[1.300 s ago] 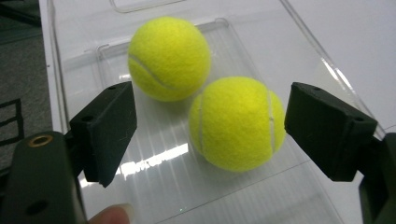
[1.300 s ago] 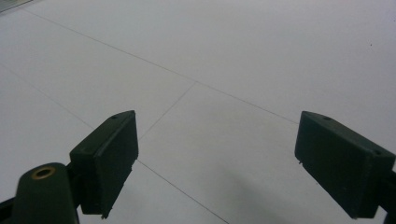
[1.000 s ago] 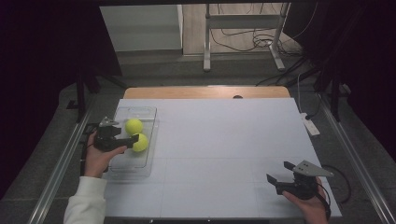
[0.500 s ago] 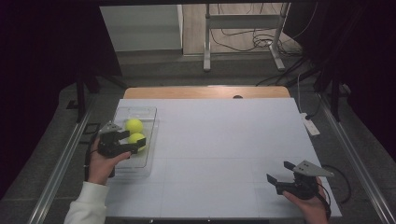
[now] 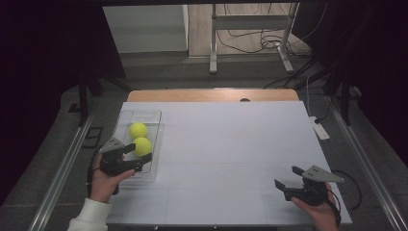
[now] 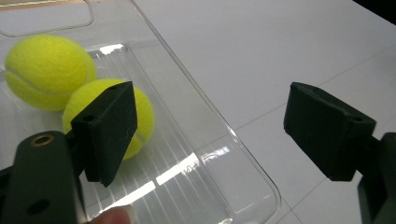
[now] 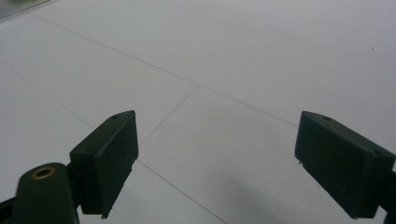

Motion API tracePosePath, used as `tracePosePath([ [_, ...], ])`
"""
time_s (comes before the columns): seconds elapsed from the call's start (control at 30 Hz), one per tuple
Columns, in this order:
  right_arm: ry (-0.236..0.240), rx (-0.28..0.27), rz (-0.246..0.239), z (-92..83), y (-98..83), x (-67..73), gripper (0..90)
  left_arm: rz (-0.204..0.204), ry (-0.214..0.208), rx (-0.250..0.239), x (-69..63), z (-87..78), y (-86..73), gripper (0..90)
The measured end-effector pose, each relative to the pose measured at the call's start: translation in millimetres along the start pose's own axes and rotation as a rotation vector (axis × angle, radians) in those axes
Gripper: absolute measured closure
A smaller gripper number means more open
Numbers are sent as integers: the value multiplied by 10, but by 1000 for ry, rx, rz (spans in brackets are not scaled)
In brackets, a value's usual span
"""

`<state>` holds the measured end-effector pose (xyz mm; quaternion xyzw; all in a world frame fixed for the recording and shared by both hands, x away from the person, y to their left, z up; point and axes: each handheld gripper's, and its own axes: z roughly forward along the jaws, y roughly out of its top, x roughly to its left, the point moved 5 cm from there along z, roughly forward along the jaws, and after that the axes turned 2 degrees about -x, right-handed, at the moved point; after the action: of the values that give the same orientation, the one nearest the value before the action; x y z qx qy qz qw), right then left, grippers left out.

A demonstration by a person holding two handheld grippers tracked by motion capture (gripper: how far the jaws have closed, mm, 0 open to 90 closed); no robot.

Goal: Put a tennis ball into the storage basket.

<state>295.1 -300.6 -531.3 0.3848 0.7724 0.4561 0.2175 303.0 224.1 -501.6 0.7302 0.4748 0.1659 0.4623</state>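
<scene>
You have two tennis balls (image 5: pixel 138 138) in front of you (both yellow-green, touching each other), lying in one clear plastic tray (image 5: pixel 153 169). There are two grippers: the left gripper (image 5: pixel 143 154) and the right gripper (image 5: pixel 286 177). All of it sits on one white table (image 5: pixel 231 144).

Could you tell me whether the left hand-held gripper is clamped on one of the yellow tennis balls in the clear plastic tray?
No: the left hand-held gripper has its jaws apart with only tray rim and table between them, and the nearer yellow tennis ball lies behind one jaw.
</scene>
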Motion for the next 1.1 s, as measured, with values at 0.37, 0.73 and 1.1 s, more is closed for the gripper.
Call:
tracePosePath([
  [0.37,0,-4,1,-5,2,-2,139,47,-1,-8,-166,-6,-137,185],
  [0.73,7,-9,-5,-9,10,9,138,52,2,8,-187,12,-215,183],
  [1.1,7,-8,-6,-8,10,14,138,56,-1,10,-201,29,-217,182],
])
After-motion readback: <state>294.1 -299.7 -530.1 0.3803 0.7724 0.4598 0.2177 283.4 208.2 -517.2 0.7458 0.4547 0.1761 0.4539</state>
